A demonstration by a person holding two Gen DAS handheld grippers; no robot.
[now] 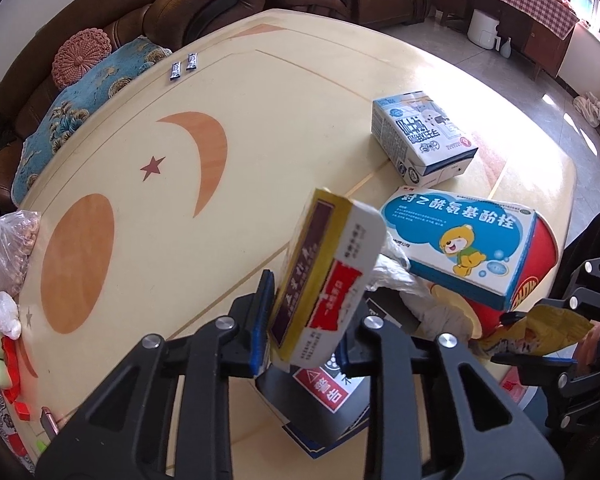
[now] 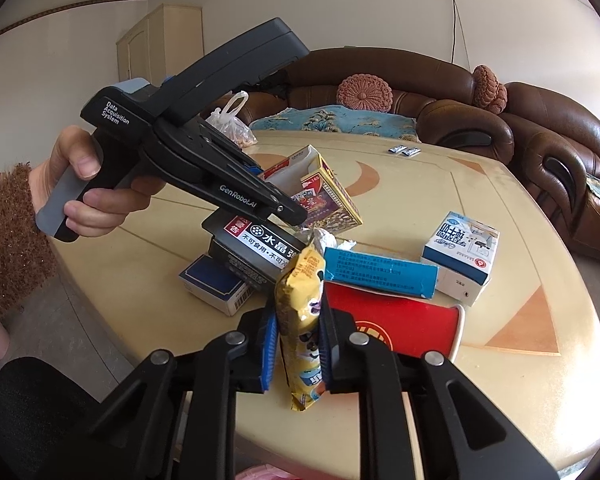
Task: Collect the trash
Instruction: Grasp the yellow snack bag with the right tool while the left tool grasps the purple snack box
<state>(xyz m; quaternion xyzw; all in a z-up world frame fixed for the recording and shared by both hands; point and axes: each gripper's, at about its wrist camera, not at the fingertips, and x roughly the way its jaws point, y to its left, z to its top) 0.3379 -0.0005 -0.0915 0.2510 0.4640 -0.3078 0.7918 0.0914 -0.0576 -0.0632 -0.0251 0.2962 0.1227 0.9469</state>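
The left claw (image 1: 300, 320) pinched a yellow-edged, maroon-and-white cardboard box (image 1: 324, 276), lifted clear above the cream, moon-patterned surface (image 1: 260, 128), probably for carrying to the pile. Its long axis tilted up and away from the claw. The right claw (image 2: 298, 344) squeezed a crumpled yellow plastic snack wrapper (image 2: 302, 312), its length running nearly upright. Just beyond the wrapper lay a heap of trash: a blue cardboard medicine box (image 2: 380, 274) atop a red paper cup (image 2: 396, 320), with a blue-and-white carton (image 2: 462, 256) beside it.

about six boxes (image 2: 460, 256), two sachets (image 2: 404, 151)
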